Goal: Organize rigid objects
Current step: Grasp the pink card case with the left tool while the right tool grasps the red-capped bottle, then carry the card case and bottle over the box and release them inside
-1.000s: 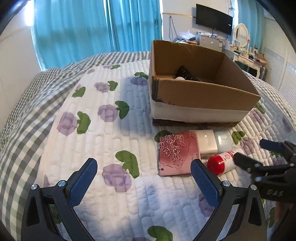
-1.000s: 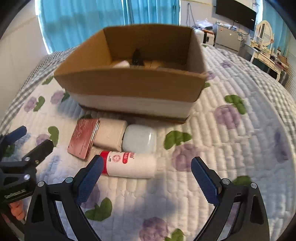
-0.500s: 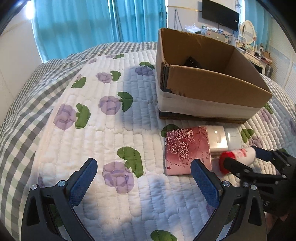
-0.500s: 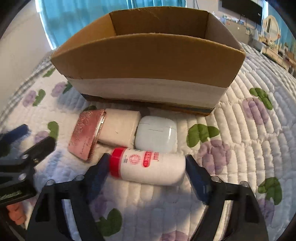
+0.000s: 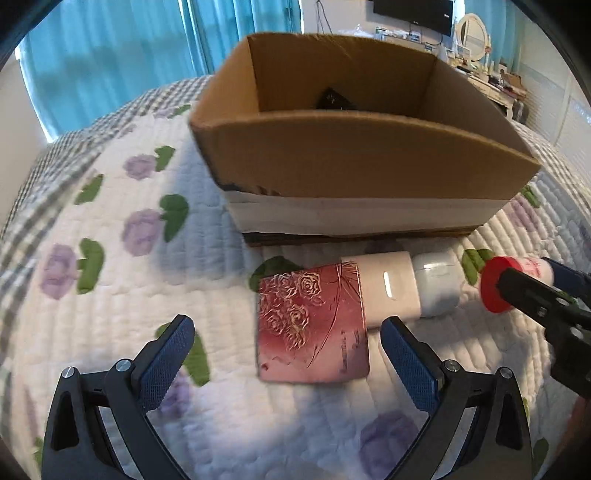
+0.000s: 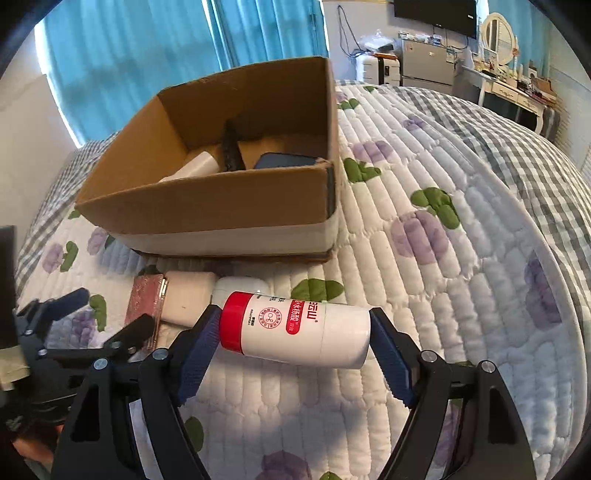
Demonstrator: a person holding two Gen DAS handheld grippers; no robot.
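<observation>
My right gripper (image 6: pixel 295 343) is shut end to end on a white bottle with a red cap (image 6: pixel 295 334) and holds it above the quilt; the bottle also shows at the right of the left wrist view (image 5: pixel 506 282). My left gripper (image 5: pixel 286 358) is open around the near end of a pink rose-embossed case (image 5: pixel 314 325). A white box (image 5: pixel 388 286) and a pale earbud case (image 5: pixel 437 282) lie beside it. The cardboard box (image 5: pixel 354 162) stands just behind them and holds a dark phone (image 6: pixel 284 160), a white bottle (image 6: pixel 195 166) and a black item (image 6: pixel 229 147).
The quilted floral bedspread (image 6: pixel 461 258) spreads to the right of the box and to its left (image 5: pixel 110 240). Blue curtains (image 5: pixel 129 55) hang behind the bed. A dresser with a mirror (image 6: pixel 498 33) and a wall television (image 6: pixel 432 11) stand far back.
My right gripper closed on the red-capped bottle and lifted it off the quilt. My left gripper moved right and forward, so the pink case now lies between its fingers.
</observation>
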